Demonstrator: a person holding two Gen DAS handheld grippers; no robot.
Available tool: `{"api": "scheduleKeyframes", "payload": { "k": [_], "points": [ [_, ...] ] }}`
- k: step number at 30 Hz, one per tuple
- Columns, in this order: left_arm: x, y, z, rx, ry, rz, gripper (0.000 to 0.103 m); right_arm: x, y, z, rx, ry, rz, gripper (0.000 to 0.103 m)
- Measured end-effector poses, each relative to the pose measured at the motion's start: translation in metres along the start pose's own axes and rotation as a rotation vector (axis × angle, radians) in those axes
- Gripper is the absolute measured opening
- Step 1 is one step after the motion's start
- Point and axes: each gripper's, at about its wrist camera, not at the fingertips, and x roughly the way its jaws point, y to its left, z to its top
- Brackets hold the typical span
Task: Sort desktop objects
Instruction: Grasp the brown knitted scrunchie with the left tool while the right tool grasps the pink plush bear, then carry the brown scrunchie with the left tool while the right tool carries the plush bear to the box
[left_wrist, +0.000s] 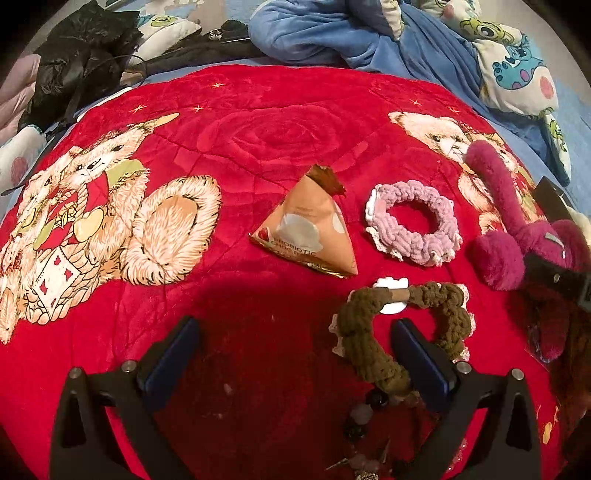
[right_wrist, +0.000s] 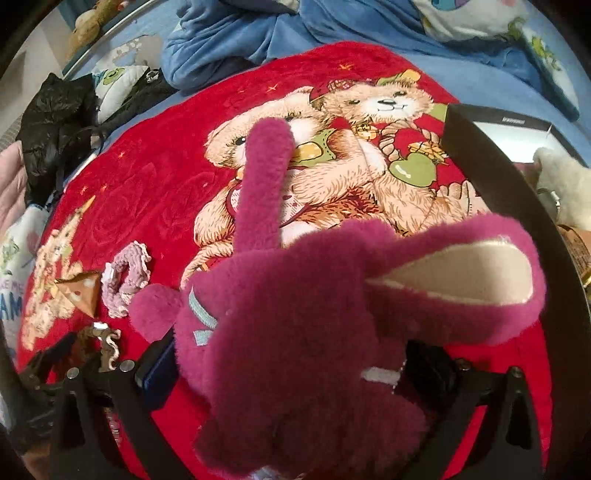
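The right gripper has the magenta plush toy pinched between its fingers. The plush bulges out above and below them, and the long limb and cream-lined ear stick forward, loose. The risk, as I judge it: soft pile compresses and slides, so a quick swing could let the toy twist or slip out, or its dangling limb could drag the pink scrunchie off its spot. It also blocks most of the right view, so placing it in the dark box at the far right would be half blind.

The left gripper hangs with its fingers spread wide, holding nothing. Its right finger sits inside or over the loop of the olive scrunchie — contact I cannot confirm — and could snag it if lifted carelessly. A beaded string lies nearest. Further off on the red blanket lie the triangular snack packet and pink scrunchie, just beside each other.
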Motion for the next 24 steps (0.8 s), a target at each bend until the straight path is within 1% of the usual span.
{"api": "scheduleKeyframes", "payload": {
  "k": [2, 4, 6, 7, 8, 9, 11, 12, 13, 14, 15, 16, 17, 20, 24],
  "points": [
    [-0.001, 0.000, -0.003, -0.002, -0.020, 0.005, 0.103, -0.001, 0.004, -0.005, -0.013, -0.022, -0.026, 0.103],
    [-0.002, 0.001, -0.004, -0.009, -0.032, 0.000, 0.103, -0.003, 0.005, -0.009, 0.002, -0.054, -0.035, 0.102],
    [-0.005, 0.002, -0.005, -0.018, -0.035, -0.001, 0.096, -0.005, 0.010, -0.013, -0.001, -0.085, -0.045, 0.095],
    [-0.008, 0.003, -0.005, -0.027, -0.044, -0.001, 0.087, -0.009, 0.012, -0.016, -0.008, -0.098, -0.044, 0.084],
    [-0.011, 0.003, -0.007, -0.031, -0.053, 0.002, 0.079, -0.013, 0.014, -0.019, -0.011, -0.114, -0.033, 0.078],
    [-0.015, 0.002, -0.010, -0.031, -0.061, 0.004, 0.075, -0.016, 0.017, -0.023, -0.012, -0.125, -0.034, 0.076],
    [-0.021, 0.000, -0.014, -0.026, -0.079, 0.003, 0.056, -0.018, 0.023, -0.033, -0.032, -0.140, -0.056, 0.070],
    [-0.023, -0.002, -0.014, -0.020, -0.083, 0.005, 0.051, -0.018, 0.024, -0.036, -0.034, -0.147, -0.061, 0.069],
    [-0.025, -0.003, -0.014, -0.019, -0.088, 0.001, 0.032, -0.016, 0.026, -0.033, -0.032, -0.150, -0.062, 0.067],
    [-0.028, -0.003, -0.013, -0.025, -0.092, 0.004, 0.022, -0.017, 0.026, -0.034, -0.028, -0.152, -0.060, 0.066],
    [-0.029, -0.003, -0.013, -0.030, -0.096, 0.013, 0.016, -0.018, 0.025, -0.034, -0.023, -0.151, -0.056, 0.066],
    [-0.032, -0.002, -0.013, -0.041, -0.099, 0.018, 0.013, -0.018, 0.025, -0.034, -0.017, -0.151, -0.049, 0.065],
    [-0.032, -0.001, -0.013, -0.052, -0.093, 0.007, 0.011, -0.018, 0.025, -0.034, -0.015, -0.152, -0.047, 0.065],
    [-0.042, 0.007, -0.013, -0.085, -0.081, -0.027, 0.010, -0.020, 0.026, -0.035, -0.019, -0.149, -0.045, 0.063],
    [-0.062, 0.014, -0.018, -0.094, -0.085, -0.026, 0.009, -0.025, 0.027, -0.038, -0.028, -0.144, -0.027, 0.062]
  ]
}}
